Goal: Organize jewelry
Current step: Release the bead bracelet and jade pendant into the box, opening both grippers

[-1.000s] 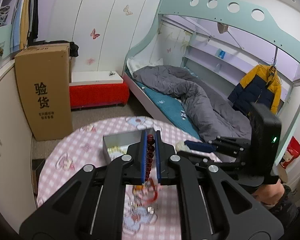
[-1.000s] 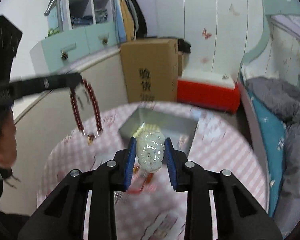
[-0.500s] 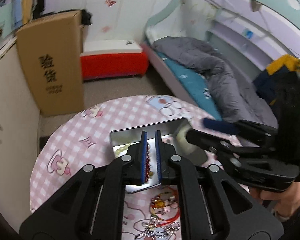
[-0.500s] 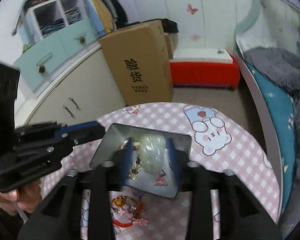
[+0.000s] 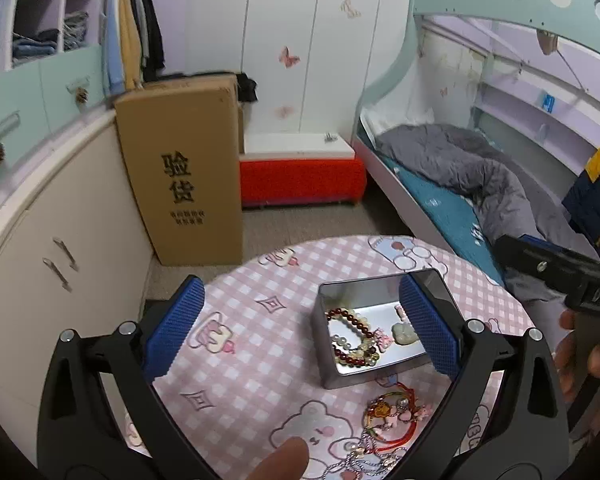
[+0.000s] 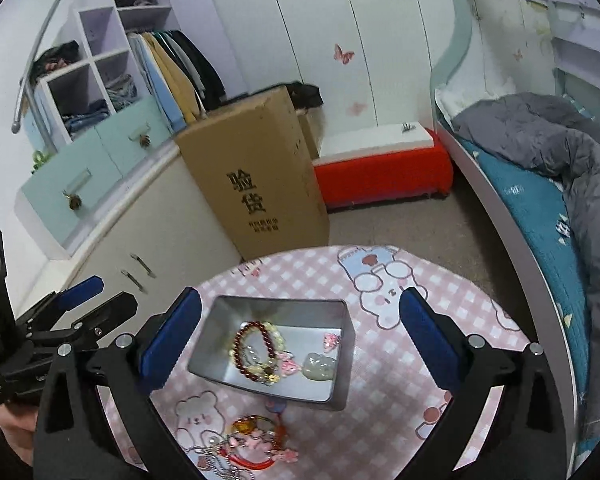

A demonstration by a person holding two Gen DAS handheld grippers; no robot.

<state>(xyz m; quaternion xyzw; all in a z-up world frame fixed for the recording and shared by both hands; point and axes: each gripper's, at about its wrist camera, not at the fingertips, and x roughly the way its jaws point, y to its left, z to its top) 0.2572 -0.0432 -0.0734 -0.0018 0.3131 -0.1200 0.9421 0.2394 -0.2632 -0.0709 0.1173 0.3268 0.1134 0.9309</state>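
A silver metal tin (image 5: 327, 376) (image 6: 342, 394) stands on the round pink checked table. In it lie a dark red bead bracelet (image 5: 350, 316) (image 6: 256, 326), pale bead bracelets and a whitish jade pendant (image 5: 403, 332) (image 6: 319, 367). A heap of loose jewelry (image 5: 392, 412) (image 6: 256, 436) with red cord lies on the table in front of the tin. My left gripper (image 5: 300, 332) is open and empty above the table, left of the tin. My right gripper (image 6: 300, 340) is open and empty above the tin.
The table's edge (image 6: 500, 300) drops to the floor. Beyond stand a tall cardboard box (image 5: 184, 168), a red bench (image 5: 300, 176), white cabinets (image 5: 40, 240) on the left and a bed (image 5: 460, 184) on the right.
Both grippers have opened. The left let go of the dark red bracelet and the right let go of the jade pendant; both now lie in the tin. Both grippers have drawn back.
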